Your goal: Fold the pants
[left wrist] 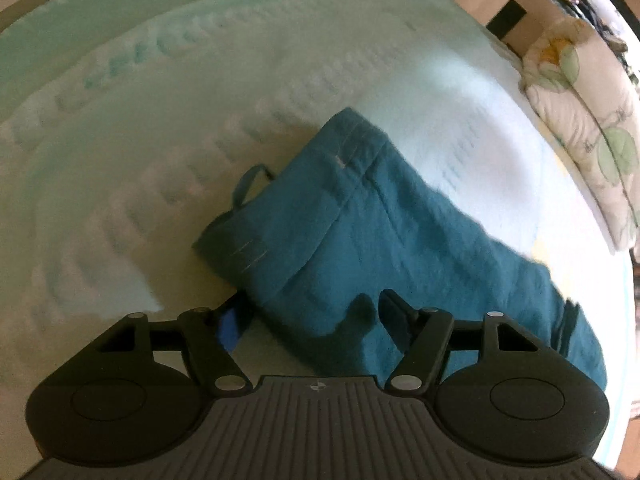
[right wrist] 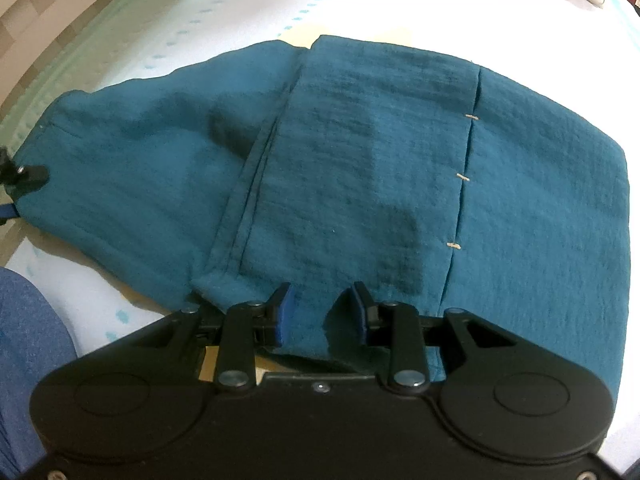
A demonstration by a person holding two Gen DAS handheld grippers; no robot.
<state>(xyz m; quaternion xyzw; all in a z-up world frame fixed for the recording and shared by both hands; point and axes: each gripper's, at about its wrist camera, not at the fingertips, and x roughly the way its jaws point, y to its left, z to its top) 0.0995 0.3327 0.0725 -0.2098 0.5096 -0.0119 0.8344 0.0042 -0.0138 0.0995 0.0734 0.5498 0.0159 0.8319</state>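
Note:
The teal pants (left wrist: 372, 232) lie folded in layers on the pale green bed sheet (left wrist: 200, 92). In the left wrist view my left gripper (left wrist: 308, 312) is open, its fingers standing wide over the near edge of the cloth, holding nothing. In the right wrist view the pants (right wrist: 340, 168) fill the middle, with a seam and three small tan stitches on the right. My right gripper (right wrist: 322, 312) is open at the near hem, cloth lying between its blue pads (right wrist: 285, 316) without being pinched. The left gripper's tip (right wrist: 24, 176) shows at the far left edge of the pants.
A floral pillow (left wrist: 588, 136) lies at the right edge of the bed. Furniture (left wrist: 504, 8) stands beyond the bed's far corner. A blue-clad knee (right wrist: 28, 340) is at the lower left. Wood-pattern floor (right wrist: 36, 12) shows past the bed's left edge.

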